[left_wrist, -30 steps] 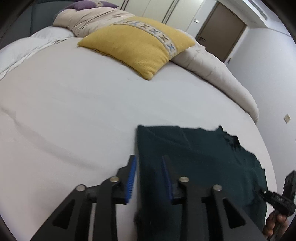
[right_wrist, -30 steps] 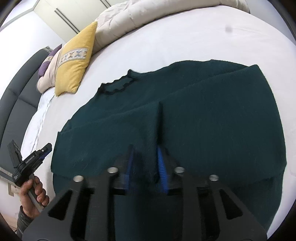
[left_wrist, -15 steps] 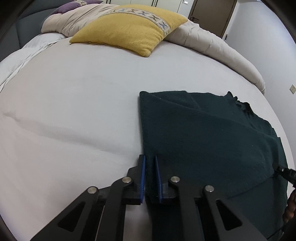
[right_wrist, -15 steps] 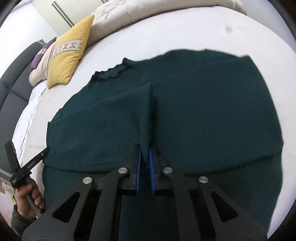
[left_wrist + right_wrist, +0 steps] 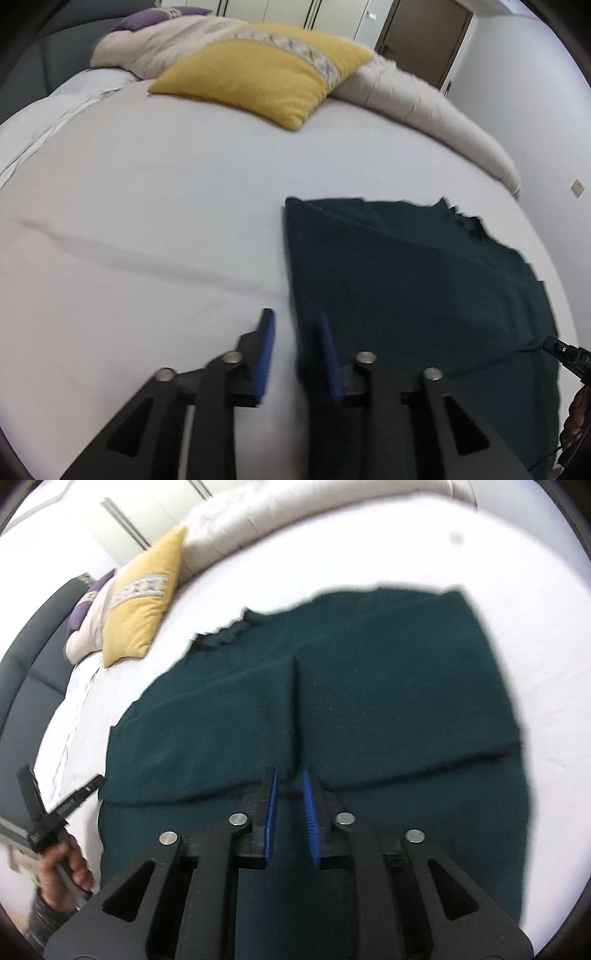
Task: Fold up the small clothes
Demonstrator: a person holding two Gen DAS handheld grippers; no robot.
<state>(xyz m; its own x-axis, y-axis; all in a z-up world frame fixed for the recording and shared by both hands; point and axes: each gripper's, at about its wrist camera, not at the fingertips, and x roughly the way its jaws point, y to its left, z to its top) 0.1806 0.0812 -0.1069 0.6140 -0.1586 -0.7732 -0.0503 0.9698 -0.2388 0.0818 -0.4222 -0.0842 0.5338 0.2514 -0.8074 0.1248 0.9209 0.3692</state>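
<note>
A dark green knit sweater [image 5: 406, 280] lies flat on the white bed sheet [image 5: 147, 221], with its sleeves folded in over the body. My left gripper [image 5: 295, 332] is open and straddles the sweater's left folded edge. In the right wrist view the sweater [image 5: 388, 686] fills the middle, with a raised crease running down its centre. My right gripper [image 5: 290, 794] is open just above the near end of that crease and holds nothing.
A yellow pillow [image 5: 258, 74] and a beige duvet [image 5: 424, 103] lie at the head of the bed. A dark headboard [image 5: 26, 672] is at the left. The other hand and gripper [image 5: 55, 812] show at the sweater's left side. A door [image 5: 428, 33] is at the back.
Both grippers were shut on sweater folds half a second ago and have now opened and let the fabric go. Both have pulled back slightly; the frames are blurred by motion.
</note>
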